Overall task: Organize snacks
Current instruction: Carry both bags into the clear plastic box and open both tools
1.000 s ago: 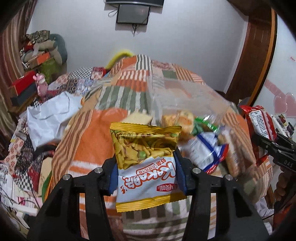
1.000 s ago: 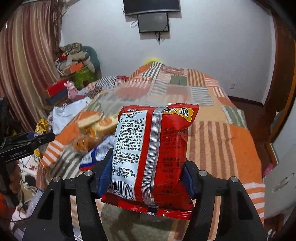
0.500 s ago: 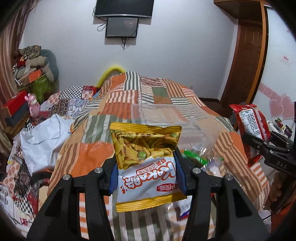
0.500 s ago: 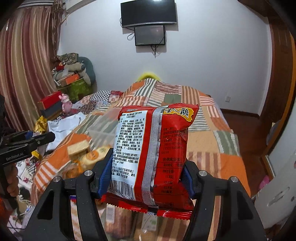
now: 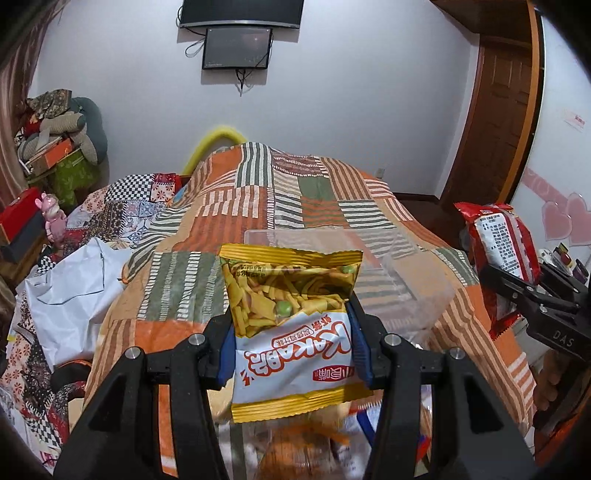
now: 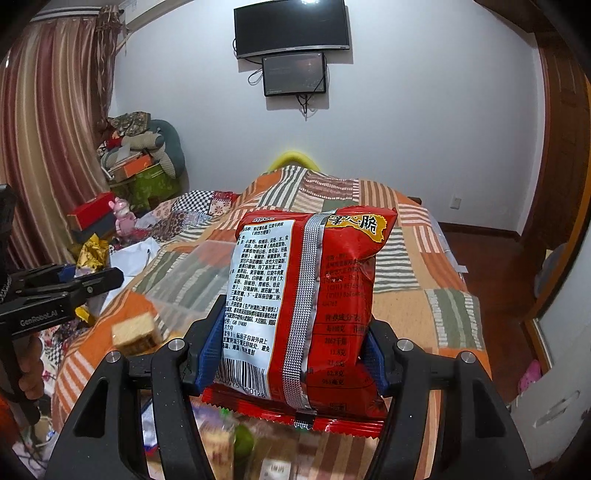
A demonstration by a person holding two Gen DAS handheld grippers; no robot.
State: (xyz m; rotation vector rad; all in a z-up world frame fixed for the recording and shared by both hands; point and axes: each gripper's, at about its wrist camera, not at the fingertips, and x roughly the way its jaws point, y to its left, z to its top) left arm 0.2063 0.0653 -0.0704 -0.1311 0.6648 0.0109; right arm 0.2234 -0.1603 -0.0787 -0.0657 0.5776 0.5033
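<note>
My left gripper (image 5: 291,347) is shut on a yellow and white snack bag (image 5: 291,325), held upright above the bed. In the right wrist view my right gripper (image 6: 291,354) is shut on a red snack bag (image 6: 306,302), its printed back facing me. That red snack bag (image 5: 498,251) also shows at the right edge of the left wrist view, and the left gripper (image 6: 92,278) at the left edge of the right wrist view. A clear plastic box (image 5: 388,280) lies on the patchwork bedspread (image 5: 258,206) ahead. Blurred loose snacks (image 6: 135,332) lie below the grippers.
A white plastic bag (image 5: 74,291) and cluttered boxes lie left of the bed. Screens (image 6: 291,31) hang on the far wall. A wooden door (image 5: 498,122) stands at the right, with white furniture (image 6: 554,369) close at the right.
Both grippers have risen and pulled back with their bags still held. The pile of loose snacks has slid down out of view, and the wall screens and clear box have come into view.
</note>
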